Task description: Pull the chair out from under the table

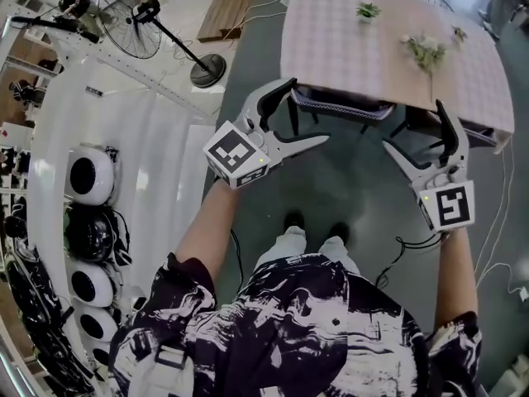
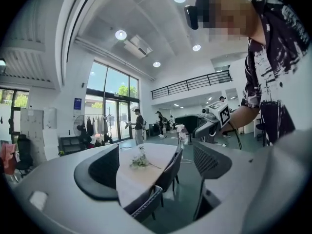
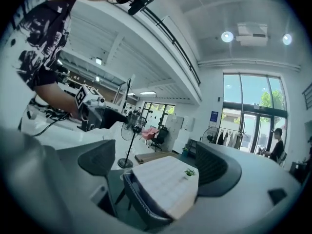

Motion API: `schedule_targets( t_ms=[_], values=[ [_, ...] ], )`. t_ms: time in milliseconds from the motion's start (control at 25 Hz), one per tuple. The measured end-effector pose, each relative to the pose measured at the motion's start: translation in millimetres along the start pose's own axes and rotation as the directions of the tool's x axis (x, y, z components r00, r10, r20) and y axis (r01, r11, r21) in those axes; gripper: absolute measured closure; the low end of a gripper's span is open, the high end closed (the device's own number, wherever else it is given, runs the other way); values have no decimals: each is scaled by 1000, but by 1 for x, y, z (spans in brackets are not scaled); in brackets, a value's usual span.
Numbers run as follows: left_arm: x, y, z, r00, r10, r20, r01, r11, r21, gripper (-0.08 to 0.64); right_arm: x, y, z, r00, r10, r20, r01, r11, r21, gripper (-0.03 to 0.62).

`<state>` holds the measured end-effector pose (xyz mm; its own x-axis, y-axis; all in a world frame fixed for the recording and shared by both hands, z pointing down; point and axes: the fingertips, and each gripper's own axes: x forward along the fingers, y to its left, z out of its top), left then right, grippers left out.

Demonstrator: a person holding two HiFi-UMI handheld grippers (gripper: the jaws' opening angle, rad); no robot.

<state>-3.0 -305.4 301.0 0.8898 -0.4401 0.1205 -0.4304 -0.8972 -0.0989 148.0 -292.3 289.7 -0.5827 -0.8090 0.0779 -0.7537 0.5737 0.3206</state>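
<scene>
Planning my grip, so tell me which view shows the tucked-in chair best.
Right gripper view: the chair shows its backrest and legs under the table. Head view catches only its back edge; left gripper view shows just a backrest corner.

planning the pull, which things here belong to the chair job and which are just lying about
Job: dark grey chair; pale checked-cloth table; left gripper; right gripper, both with jaws open.
Lying about: black pedestal fan; small green potted plant; flower sprig.

Checked table (image 1: 347,56), small plant (image 1: 368,10), flower sprig (image 1: 426,50)
</scene>
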Motion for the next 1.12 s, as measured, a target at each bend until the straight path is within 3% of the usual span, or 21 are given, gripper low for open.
schedule_targets(
  t_ms=[200, 360, 440, 520, 800, 960, 1120],
  values=[
    [20, 22, -42, 989, -74, -124, 84, 994, 71, 100, 42, 17, -52, 984, 73, -165, -93, 989, -116, 112],
    [53, 46, -103, 948, -132, -291, 181, 973, 147, 100, 88, 31, -118, 932, 114, -345, -193, 960, -203, 112],
    [70, 61, -141, 916, -149, -373, 224, 960, 166, 100, 112, 39, -159, 883, 129, -451, -257, 937, -235, 112],
    [85, 71, -182, 876, -167, -453, 270, 947, 173, 100, 131, 48, -199, 818, 134, -559, -322, 912, -253, 112],
    [130, 78, -304, 696, -213, -686, 450, 874, 185, 100, 178, 58, -321, 628, 124, -768, -484, 836, -261, 114],
    [140, 77, -343, 638, -225, -736, 489, 857, 161, 100, 188, 68, -371, 523, 112, -845, -548, 804, -233, 114],
    [145, 80, -371, 590, -231, -774, 519, 842, 144, 100, 198, 77, -401, 455, 100, -885, -617, 752, -232, 115]
  ],
)
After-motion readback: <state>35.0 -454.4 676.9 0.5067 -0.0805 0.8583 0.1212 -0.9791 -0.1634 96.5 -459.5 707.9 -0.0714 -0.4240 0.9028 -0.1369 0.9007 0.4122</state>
